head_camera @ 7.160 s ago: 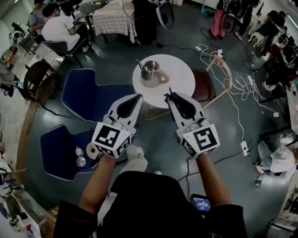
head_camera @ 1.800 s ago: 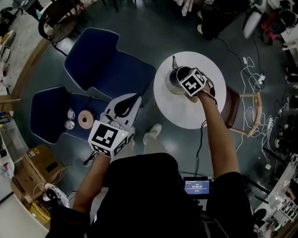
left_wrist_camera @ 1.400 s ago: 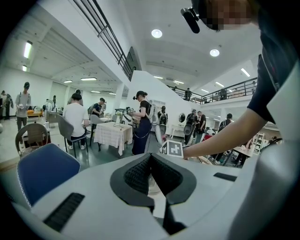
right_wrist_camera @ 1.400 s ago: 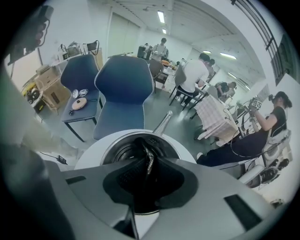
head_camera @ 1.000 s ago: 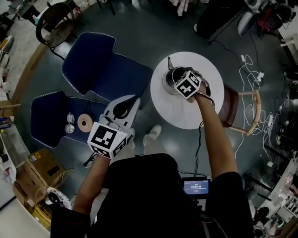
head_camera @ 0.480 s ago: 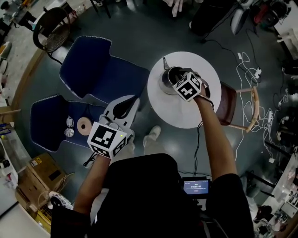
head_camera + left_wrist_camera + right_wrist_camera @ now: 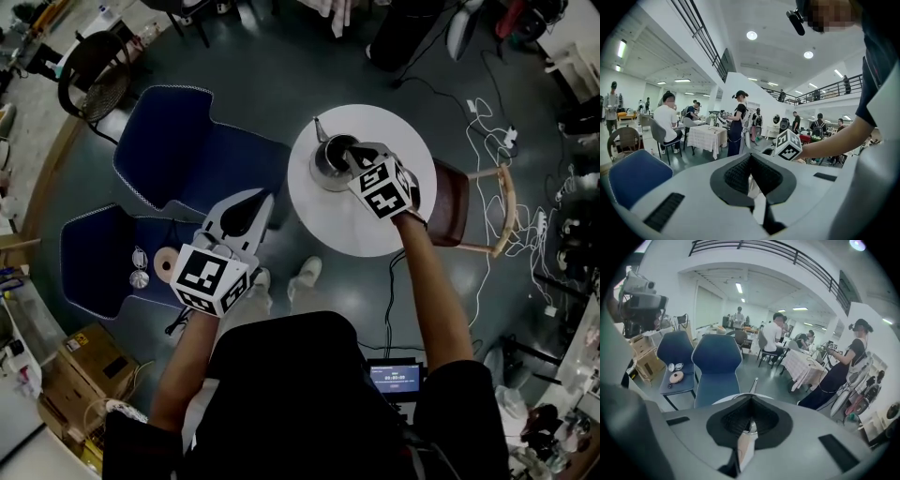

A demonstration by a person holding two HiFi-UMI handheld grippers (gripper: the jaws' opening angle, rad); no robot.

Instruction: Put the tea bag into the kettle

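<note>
My right gripper (image 7: pixel 351 153) hangs just above the kettle (image 7: pixel 323 171) on the round white table (image 7: pixel 361 230). Its jaws have just been closing and now stand together, with nothing I can make out between them. The left gripper (image 7: pixel 255 202) is closed and empty too, held well apart beside the blue chair (image 7: pixel 187 150).

I see no tea bag in any view. It may already lie inside the kettle, but the gripper blocks the mouth, so I can't confirm that.

My worry is a thin string or tag pinched unseen in those closed jaws, since pulling away would then drag the bag back out. A careless sideways move could also clip the rim and shove the kettle across the table.
</note>
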